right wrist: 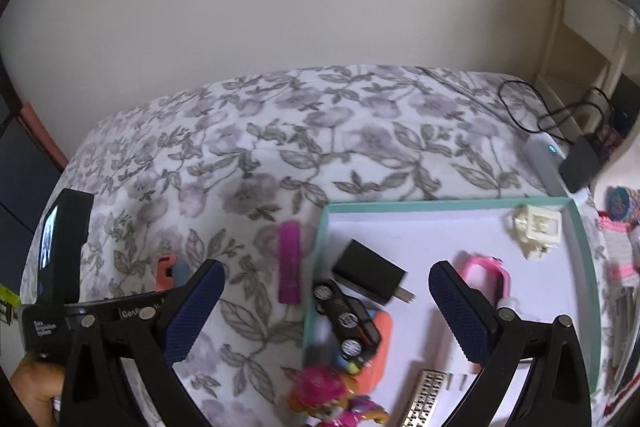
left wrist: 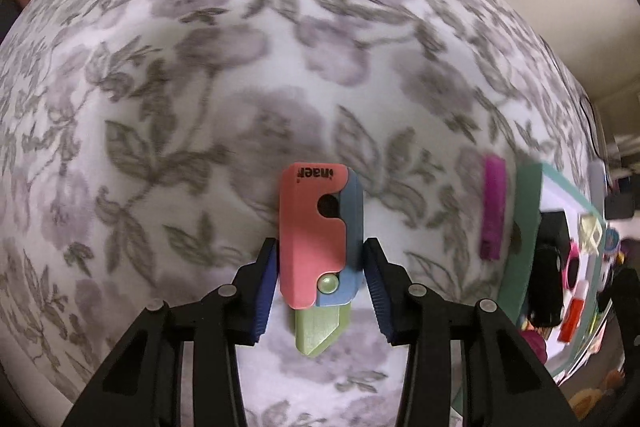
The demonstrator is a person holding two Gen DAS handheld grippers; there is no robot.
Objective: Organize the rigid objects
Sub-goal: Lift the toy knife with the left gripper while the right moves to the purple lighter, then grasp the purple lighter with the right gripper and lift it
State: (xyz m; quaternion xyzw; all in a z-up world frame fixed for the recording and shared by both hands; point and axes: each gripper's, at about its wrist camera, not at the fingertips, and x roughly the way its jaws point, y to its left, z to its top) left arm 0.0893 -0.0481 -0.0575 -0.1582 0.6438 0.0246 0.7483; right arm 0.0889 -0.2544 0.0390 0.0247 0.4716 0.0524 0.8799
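Two claws work over the floral bed: the left claw [left wrist: 320, 291] clamps a toy folding knife [left wrist: 320, 247] for sorting, while the right claw [right wrist: 324, 311] hangs open above the teal-rimmed tray [right wrist: 440, 206].

left gripper [left wrist: 320, 267] clamps toy knife [left wrist: 318, 239] (over floral cloth [left wrist: 200, 67]).

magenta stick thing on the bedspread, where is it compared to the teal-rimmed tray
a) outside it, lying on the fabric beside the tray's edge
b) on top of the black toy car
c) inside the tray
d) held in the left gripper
a: the magenta stick lies on the floral bedspread, just outside the rim of the tray.
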